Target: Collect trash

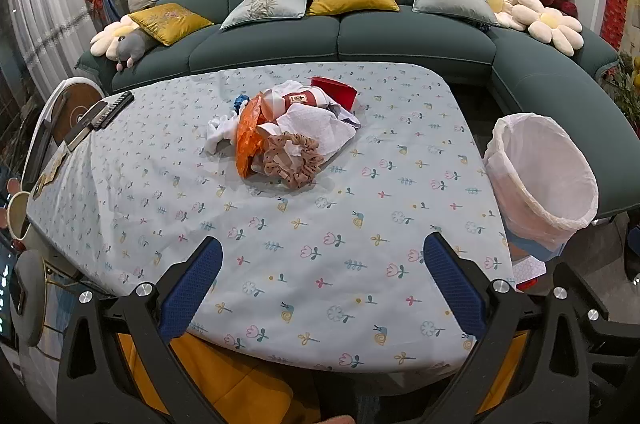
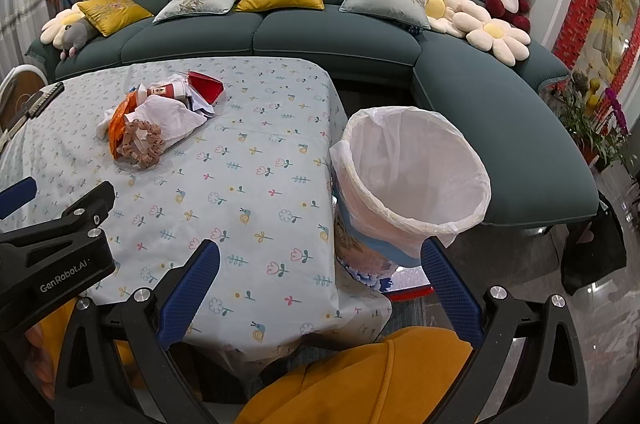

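Note:
A heap of trash (image 1: 280,131) lies mid-table: an orange wrapper (image 1: 248,135), a beige scrunchie (image 1: 294,157), white tissues (image 1: 316,127), a paper cup with a red label (image 1: 300,99) and a red carton (image 1: 334,89). The heap shows in the right wrist view (image 2: 160,115) too. A bin with a white liner (image 2: 412,179) stands at the table's right edge, also in the left wrist view (image 1: 540,179). My left gripper (image 1: 322,248) is open and empty over the near table. My right gripper (image 2: 320,252) is open and empty near the bin.
The table carries a floral cloth (image 1: 280,244). A dark comb-like item (image 1: 112,109) lies at its far left edge. A green sofa (image 1: 340,35) with cushions and plush toys runs behind. A red-edged box (image 2: 408,282) sits below the bin. The left gripper body (image 2: 56,244) shows at the left.

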Motion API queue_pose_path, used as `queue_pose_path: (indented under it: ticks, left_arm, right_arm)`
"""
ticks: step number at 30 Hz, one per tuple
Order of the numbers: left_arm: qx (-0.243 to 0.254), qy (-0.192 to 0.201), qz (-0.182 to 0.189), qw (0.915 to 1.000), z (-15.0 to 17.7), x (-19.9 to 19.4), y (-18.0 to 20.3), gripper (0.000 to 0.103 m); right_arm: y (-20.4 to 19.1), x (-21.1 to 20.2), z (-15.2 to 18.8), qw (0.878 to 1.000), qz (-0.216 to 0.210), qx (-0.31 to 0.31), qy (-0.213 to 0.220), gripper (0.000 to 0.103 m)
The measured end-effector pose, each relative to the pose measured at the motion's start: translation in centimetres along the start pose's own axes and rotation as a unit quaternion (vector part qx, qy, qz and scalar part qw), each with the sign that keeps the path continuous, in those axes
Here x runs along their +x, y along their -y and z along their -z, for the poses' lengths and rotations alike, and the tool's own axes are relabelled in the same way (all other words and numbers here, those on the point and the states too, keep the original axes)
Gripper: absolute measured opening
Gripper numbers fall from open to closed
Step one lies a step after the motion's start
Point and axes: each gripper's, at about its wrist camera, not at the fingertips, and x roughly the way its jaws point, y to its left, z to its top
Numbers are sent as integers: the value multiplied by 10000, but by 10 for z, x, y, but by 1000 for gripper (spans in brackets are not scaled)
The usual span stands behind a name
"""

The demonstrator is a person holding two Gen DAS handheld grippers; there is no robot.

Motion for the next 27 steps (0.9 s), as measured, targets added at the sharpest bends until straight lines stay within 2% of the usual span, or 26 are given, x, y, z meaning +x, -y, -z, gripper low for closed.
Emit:
queue_pose_path:
  ticks: [27]
  left_arm:
    - [-27,-2,33,10000,2,0,-6,96]
  right_arm:
    - [2,1,0,10000,15,13,3,96]
